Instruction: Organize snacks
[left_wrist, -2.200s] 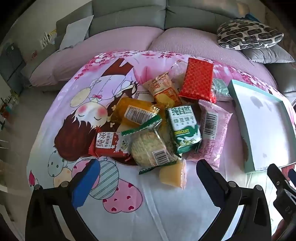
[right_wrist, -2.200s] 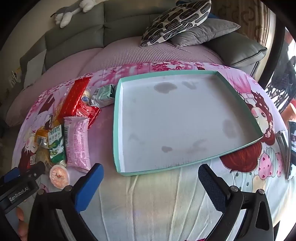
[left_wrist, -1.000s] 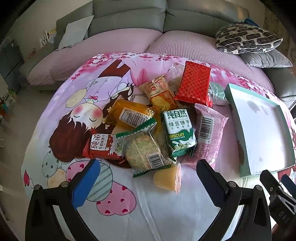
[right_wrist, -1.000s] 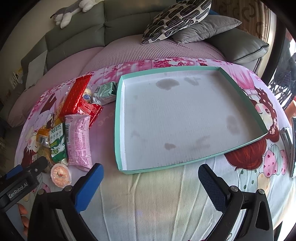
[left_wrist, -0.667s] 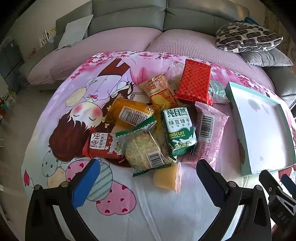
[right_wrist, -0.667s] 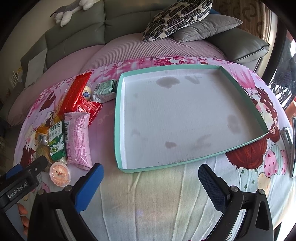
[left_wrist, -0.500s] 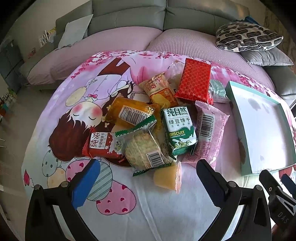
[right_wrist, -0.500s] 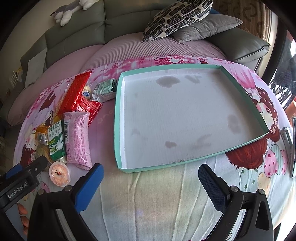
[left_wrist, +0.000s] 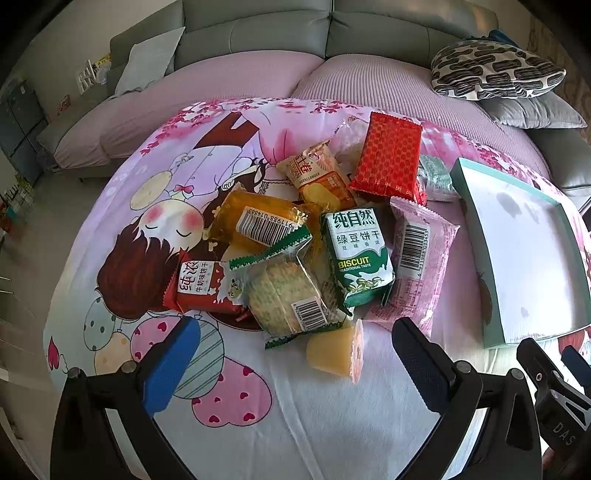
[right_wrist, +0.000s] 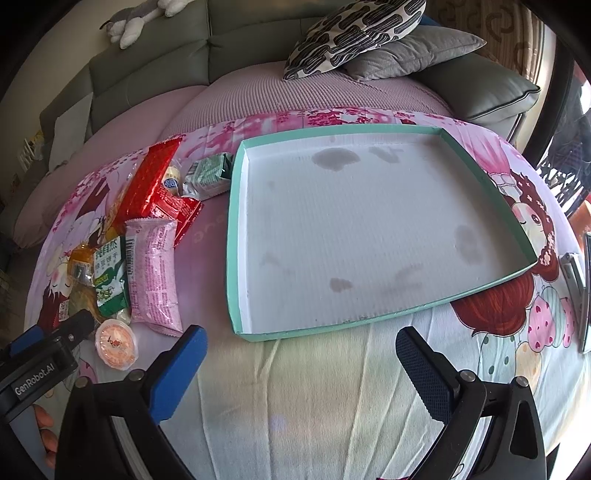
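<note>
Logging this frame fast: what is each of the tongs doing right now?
Left tongs: open, holding nothing, just short of the snack pile.
Right tongs: open, holding nothing, facing the tray.

- Snack wrappers, e.g. the green biscuit pack (left_wrist: 360, 258) and red packet (left_wrist: 388, 158): I see glossy, crinkled plastic film.
- Tray (right_wrist: 236, 236): matt corrugated board, stained white floor, teal rim.
- Printed sheet (left_wrist: 295, 417): soft matt cloth.
- Sofa (left_wrist: 258, 33): smooth grey upholstery.
- Gripper fingers (right_wrist: 421, 365): textured rubbery pads on matt black plastic.

A clear packet (left_wrist: 349, 136) lies mostly hidden behind the red wafer pack (left_wrist: 389, 155), contents unreadable
</note>
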